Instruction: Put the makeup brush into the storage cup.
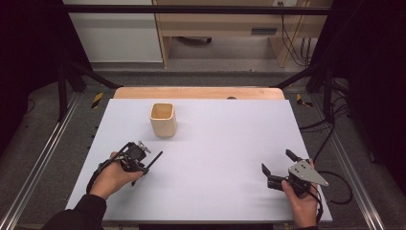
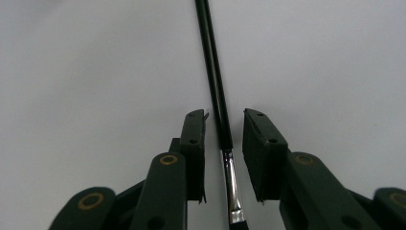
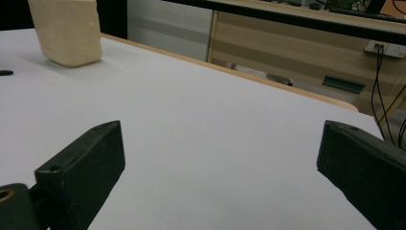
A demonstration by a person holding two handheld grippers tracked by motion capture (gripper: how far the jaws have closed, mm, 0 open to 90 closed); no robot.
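Observation:
A thin black paintbrush [image 2: 213,72] with a silver ferrule lies flat on the white table [image 1: 215,143]. My left gripper [image 2: 224,117] straddles it near the ferrule, with a narrow gap showing on each side between the pads and the handle, so the jaws are open. In the high view the left gripper [image 1: 141,167] is at the front left, and the paintbrush [image 1: 155,159] pokes out toward the far right. My right gripper [image 1: 276,161] rests at the front right, jaws wide open with nothing between them [image 3: 220,148].
A beige square cup [image 1: 163,120] stands upright behind the left gripper, also seen far off in the right gripper view [image 3: 67,33]. A wooden table edge [image 1: 198,92] runs along the back, with metal rails and cables beyond the sides.

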